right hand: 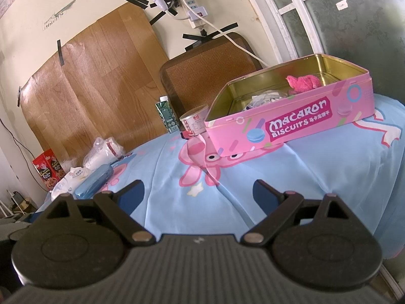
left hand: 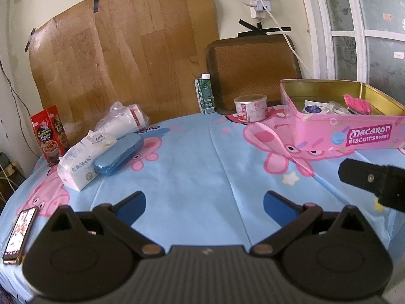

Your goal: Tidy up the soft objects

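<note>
Two grippers are held above a table draped in a blue cartoon-pig cloth [left hand: 192, 157]. The left gripper [left hand: 204, 206] is seen with its blue-padded fingers spread wide apart and nothing between them; the right gripper [right hand: 198, 195] is likewise spread and empty, and part of its black body is cut off by the right edge of the left wrist view.

A pink biscuit tin [right hand: 291, 124] is set lidless on the cloth towards the far right. A pink fluffy cloth [right hand: 302, 82] is seen inside it near the back wall, beside white and clear-wrapped items [right hand: 263, 97] that are half hidden by the tin's front wall and hard to identify.

A small can [left hand: 250, 107] is placed just beside the tin's left corner, and a green carton [left hand: 205, 96] stands upright further left. Behind them, a brown woven panel [left hand: 253, 68] and a wood-grain sheet [left hand: 121, 58] are propped against the wall.

At the left, a tissue pack [left hand: 78, 167] is overlapped by a blue case [left hand: 119, 157], with a crumpled plastic bag [left hand: 121, 121] behind them. A red snack box [left hand: 49, 136] stands at the table's far left edge. A phone [left hand: 19, 233] lies face up near the left gripper, its lower end partly hidden.
</note>
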Available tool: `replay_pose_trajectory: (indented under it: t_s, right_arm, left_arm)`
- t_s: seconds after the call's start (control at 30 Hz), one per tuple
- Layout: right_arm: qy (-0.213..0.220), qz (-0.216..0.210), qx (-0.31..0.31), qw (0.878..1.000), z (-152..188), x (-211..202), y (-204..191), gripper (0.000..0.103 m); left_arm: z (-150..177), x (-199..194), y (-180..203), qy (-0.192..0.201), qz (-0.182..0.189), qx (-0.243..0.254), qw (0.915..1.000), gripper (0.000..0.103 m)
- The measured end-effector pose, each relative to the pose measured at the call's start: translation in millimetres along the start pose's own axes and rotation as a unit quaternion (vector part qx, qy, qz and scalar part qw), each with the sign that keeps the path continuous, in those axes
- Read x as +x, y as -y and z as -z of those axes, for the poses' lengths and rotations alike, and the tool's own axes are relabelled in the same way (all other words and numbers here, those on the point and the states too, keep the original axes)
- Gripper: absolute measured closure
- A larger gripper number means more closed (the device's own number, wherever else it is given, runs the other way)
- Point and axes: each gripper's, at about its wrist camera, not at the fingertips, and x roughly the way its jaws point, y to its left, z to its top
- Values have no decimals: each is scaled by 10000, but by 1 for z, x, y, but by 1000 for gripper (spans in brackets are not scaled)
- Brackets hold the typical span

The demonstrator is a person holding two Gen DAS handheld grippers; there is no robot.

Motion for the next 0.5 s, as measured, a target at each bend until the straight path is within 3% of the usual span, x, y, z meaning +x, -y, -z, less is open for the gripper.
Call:
replay_pose_trajectory:
  t_s: [0.5]
  right_arm:
    - [14, 12, -1, 10000, 0, 0, 0, 8]
  left_arm:
    - [1, 2, 1, -45, 83, 46, 9999, 0]
